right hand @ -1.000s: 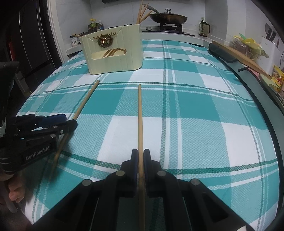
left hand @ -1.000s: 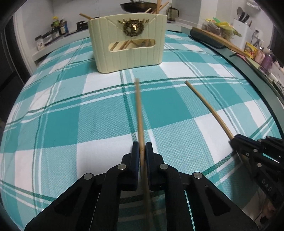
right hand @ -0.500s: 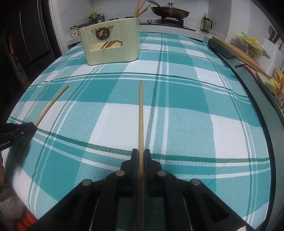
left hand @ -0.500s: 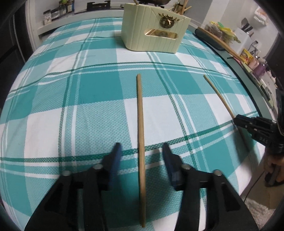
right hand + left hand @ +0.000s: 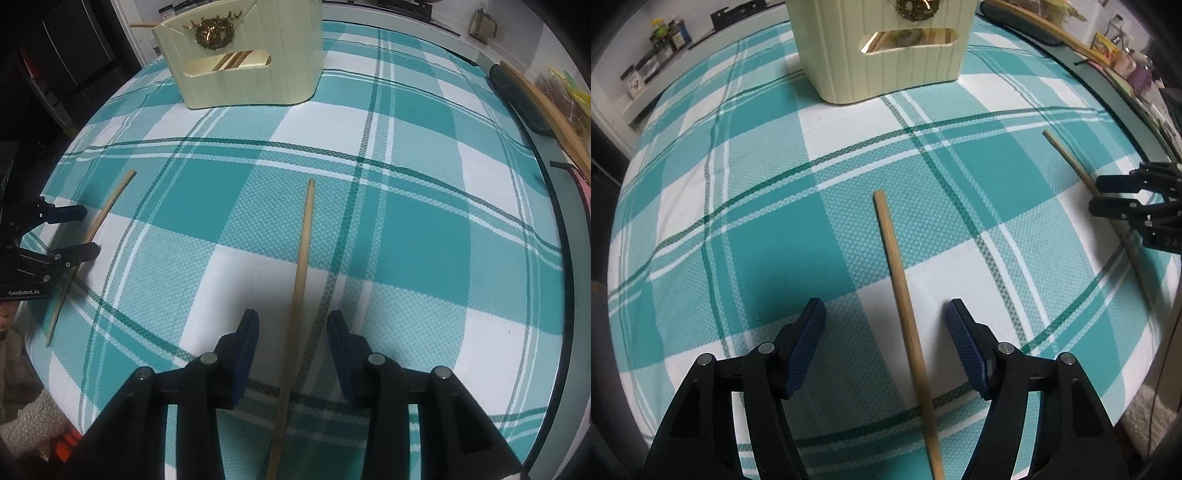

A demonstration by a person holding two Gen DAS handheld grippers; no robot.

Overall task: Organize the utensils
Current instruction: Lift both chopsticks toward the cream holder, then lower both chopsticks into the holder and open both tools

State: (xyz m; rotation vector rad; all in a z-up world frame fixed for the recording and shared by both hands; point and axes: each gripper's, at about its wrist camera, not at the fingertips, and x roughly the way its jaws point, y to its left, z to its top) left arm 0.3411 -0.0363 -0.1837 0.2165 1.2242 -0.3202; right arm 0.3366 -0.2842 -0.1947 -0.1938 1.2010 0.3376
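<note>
two chopsticks (image 5: 905, 314) (image 5: 299, 273) flat on the plaid cloth (image 5: 738, 240) — each between released jaws, left closing, right opening — one holder (image 5: 886, 55)

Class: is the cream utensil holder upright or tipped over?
Upright: the cream utensil holder stands on its base on the checked tablecloth.

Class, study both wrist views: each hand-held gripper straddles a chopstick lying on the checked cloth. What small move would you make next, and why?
Probably draw both back clear: the left hand-held gripper and right hand-held gripper stand open, pads off the left chopstick and right chopstick.
</note>
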